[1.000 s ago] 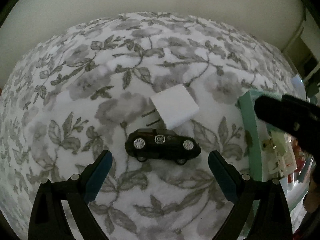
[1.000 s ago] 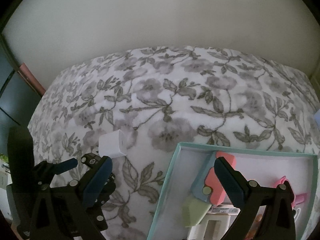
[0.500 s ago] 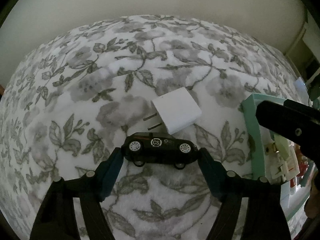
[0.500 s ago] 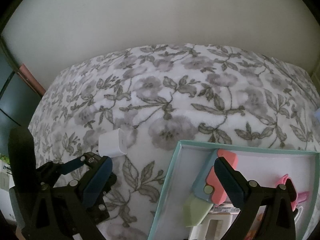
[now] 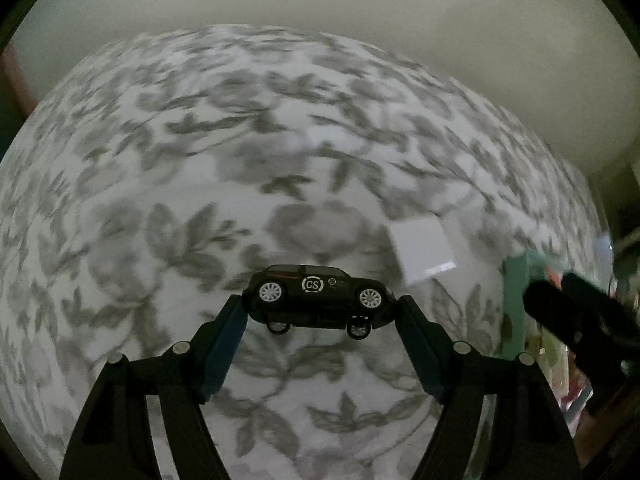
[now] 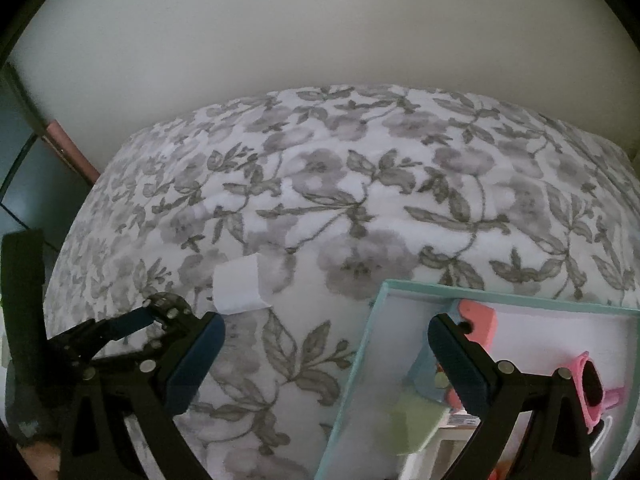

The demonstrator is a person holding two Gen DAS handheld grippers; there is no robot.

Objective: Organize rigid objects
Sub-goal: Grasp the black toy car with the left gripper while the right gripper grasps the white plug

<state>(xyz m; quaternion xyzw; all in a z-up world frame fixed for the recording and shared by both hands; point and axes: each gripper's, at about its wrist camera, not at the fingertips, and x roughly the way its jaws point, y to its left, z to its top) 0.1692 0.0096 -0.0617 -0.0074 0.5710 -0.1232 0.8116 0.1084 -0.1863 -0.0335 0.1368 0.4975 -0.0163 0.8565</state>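
My left gripper [image 5: 320,312] is shut on a small black toy car [image 5: 318,300] with a "CS" roundel, gripped nose and tail and lifted off the floral bedspread [image 5: 200,200]. A white plug-in charger cube [image 5: 422,250] lies on the bedspread to the car's right; it also shows in the right wrist view [image 6: 239,286]. My right gripper [image 6: 326,364] is open and empty, hovering over the left rim of a teal box [image 6: 360,360] holding pink, blue and green items. The left gripper also shows at the left of the right wrist view [image 6: 152,316].
The teal box [image 5: 516,292] sits at the right edge in the left wrist view, with the right gripper's dark finger [image 5: 576,312] over it. A plain wall [image 6: 320,32] backs the bed. A pink strip [image 6: 70,148] and dark furniture stand at far left.
My left gripper closed on the toy car and lifted it off the bedspread; the view has swung left and blurred. The right gripper has held still.
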